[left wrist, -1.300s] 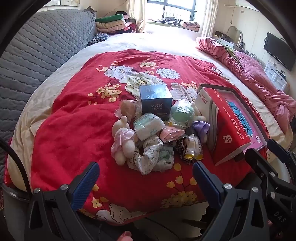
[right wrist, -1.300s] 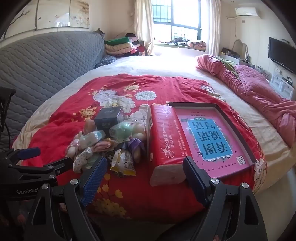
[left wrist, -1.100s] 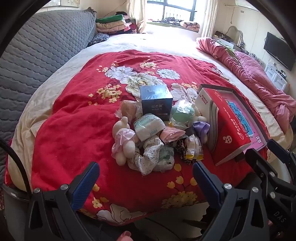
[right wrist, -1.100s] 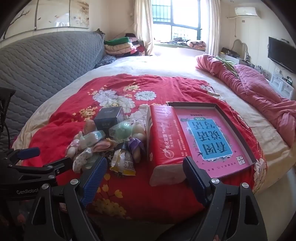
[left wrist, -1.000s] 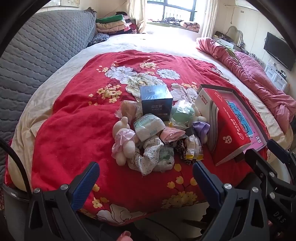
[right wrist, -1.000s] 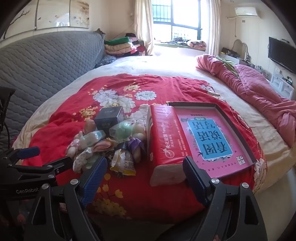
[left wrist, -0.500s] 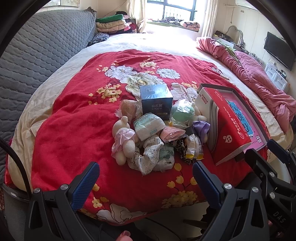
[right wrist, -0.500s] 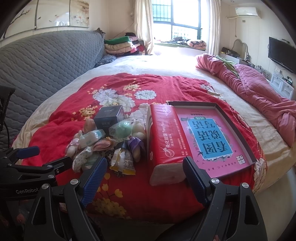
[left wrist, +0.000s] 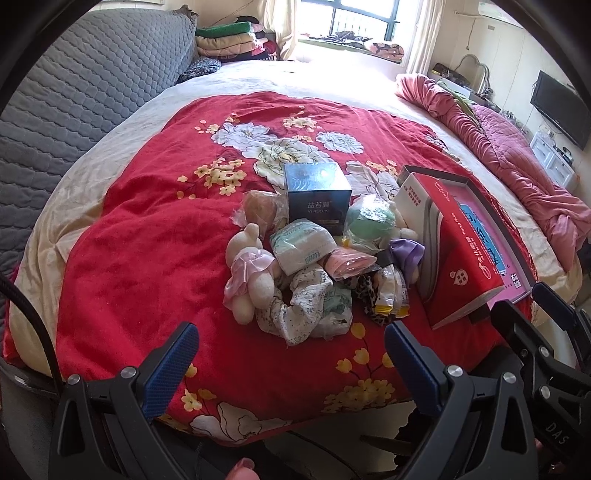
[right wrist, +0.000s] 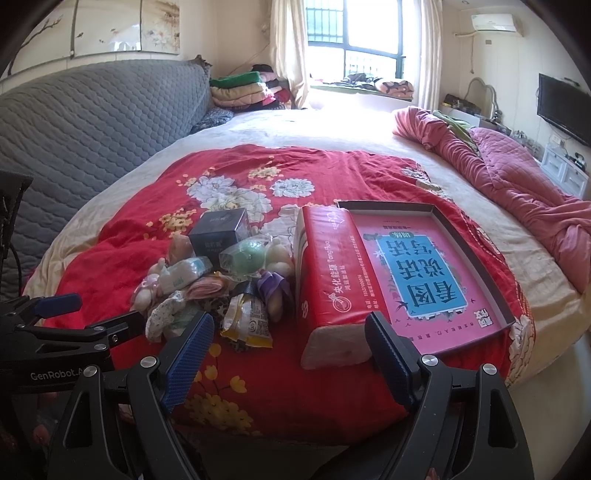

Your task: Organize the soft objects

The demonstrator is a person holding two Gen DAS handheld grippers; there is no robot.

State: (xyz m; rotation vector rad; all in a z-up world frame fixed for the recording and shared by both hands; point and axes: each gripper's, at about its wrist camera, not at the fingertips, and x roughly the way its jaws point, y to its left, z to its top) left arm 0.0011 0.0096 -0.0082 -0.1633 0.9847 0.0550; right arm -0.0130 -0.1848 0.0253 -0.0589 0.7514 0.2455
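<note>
Both grippers gaped empty short of the soft pile (left wrist: 314, 266), which lay just left of the red tissue pack (right wrist: 328, 280), nearer the left gripper (left wrist: 290, 363) than the right gripper (right wrist: 290, 352)

Bedroom: big bed (right wrist: 332, 125) with grey quilted headboard (right wrist: 92, 110) left, barred window (right wrist: 354, 40) far (bright daylight), cream curtains (right wrist: 288, 48), wall TV (right wrist: 561, 107) right, AC unit (right wrist: 495, 22) high on right wall.
</note>
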